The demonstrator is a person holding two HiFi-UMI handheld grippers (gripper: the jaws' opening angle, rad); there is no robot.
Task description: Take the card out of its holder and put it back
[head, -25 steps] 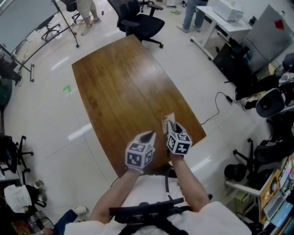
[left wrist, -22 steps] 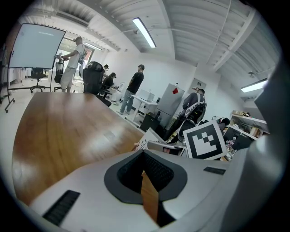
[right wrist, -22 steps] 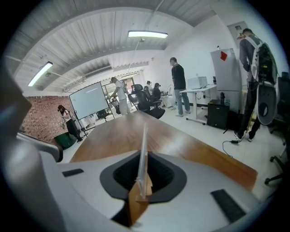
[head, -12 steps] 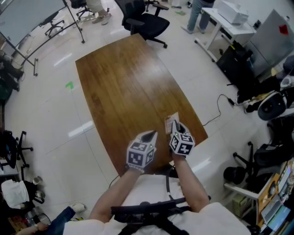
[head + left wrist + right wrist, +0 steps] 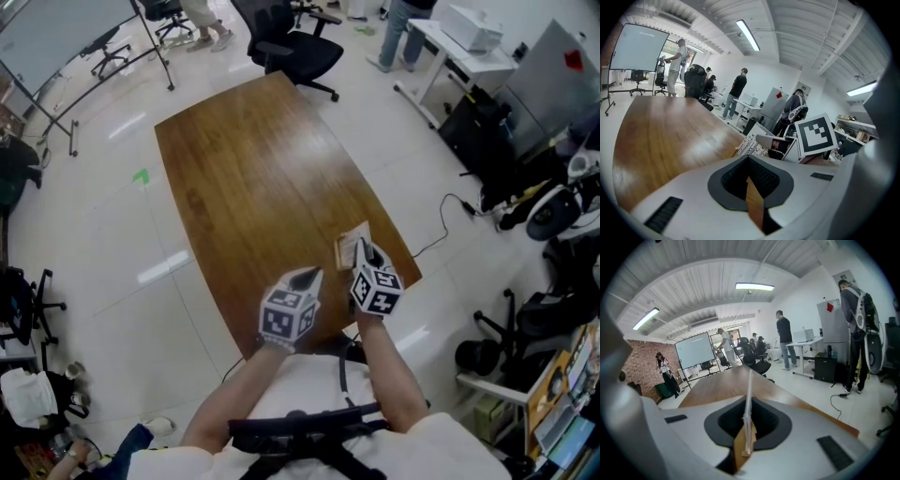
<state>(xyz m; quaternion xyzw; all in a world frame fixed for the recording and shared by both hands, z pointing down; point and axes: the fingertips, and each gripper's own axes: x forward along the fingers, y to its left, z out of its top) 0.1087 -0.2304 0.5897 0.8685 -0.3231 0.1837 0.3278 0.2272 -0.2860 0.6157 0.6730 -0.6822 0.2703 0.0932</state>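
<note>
Right gripper view, right gripper [image 5: 748, 414] fingers just closed onto thin white card [image 5: 749, 385] seen edge-on, left gripper [image 5: 748, 165] fingers together, empty.

Broad bare table [image 5: 253, 178] left open ahead, near right edge taken up by the card [image 5: 347, 246], office chair [image 5: 292, 47] parked past the far end.

Head view steeply above table [image 5: 253, 169]; gripper views low, close, across same table.
</note>
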